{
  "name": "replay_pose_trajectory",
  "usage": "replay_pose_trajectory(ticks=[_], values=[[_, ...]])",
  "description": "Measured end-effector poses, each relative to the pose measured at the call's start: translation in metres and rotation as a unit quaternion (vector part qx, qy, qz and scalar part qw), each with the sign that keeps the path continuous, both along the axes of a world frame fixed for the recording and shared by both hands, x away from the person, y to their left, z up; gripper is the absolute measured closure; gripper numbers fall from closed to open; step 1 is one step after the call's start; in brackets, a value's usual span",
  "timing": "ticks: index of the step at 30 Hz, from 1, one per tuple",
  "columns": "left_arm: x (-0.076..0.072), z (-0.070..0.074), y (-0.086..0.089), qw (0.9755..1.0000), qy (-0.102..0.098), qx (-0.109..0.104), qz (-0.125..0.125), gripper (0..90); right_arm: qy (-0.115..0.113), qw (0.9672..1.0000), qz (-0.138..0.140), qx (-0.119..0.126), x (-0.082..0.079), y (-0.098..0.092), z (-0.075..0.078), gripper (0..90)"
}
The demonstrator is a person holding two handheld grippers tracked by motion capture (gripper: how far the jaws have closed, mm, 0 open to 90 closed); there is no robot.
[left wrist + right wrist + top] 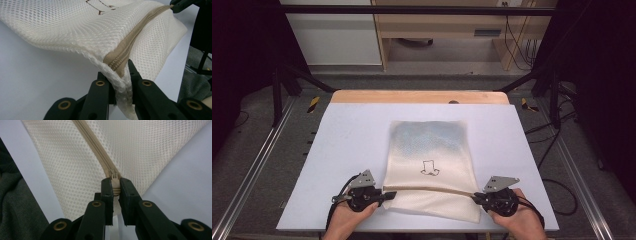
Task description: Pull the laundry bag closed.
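Pale blue table (347, 150); wooden edge (412, 97) at far side; shelving unit (452, 30) beyond; grey floor (257, 150).

Between the jaws of the left gripper (122, 82), the corner of the mesh bag (75, 27) is pinched and hidden. The zipper pull (114, 185) is half covered inside the right gripper (114, 202). The small drawing (429, 168) on the bag is too small to read.

No legible text anywhere
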State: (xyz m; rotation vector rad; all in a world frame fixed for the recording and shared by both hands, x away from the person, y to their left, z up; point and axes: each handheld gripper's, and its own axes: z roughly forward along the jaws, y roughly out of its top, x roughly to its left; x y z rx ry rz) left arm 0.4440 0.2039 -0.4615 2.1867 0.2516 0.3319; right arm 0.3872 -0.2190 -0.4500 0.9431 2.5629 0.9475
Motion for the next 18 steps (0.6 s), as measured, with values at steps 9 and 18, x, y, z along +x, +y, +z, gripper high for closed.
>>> replay_pose_trajectory(ticks=[9, 18], values=[[-0.0001, 0.0005, 0.0007, 1.0, 0.002, -0.004, -0.001, 83.7, 0.003, 1.0, -0.006, -0.001, -0.0022, -0.0051, -0.002, 82.2], [-0.0006, 0.0004, 0.0002, 1.0, 0.001, -0.004, -0.003, 83.7, 0.006, 0.9999, -0.014, 0.001, -0.0042, -0.0089, -0.0032, 82.2]])
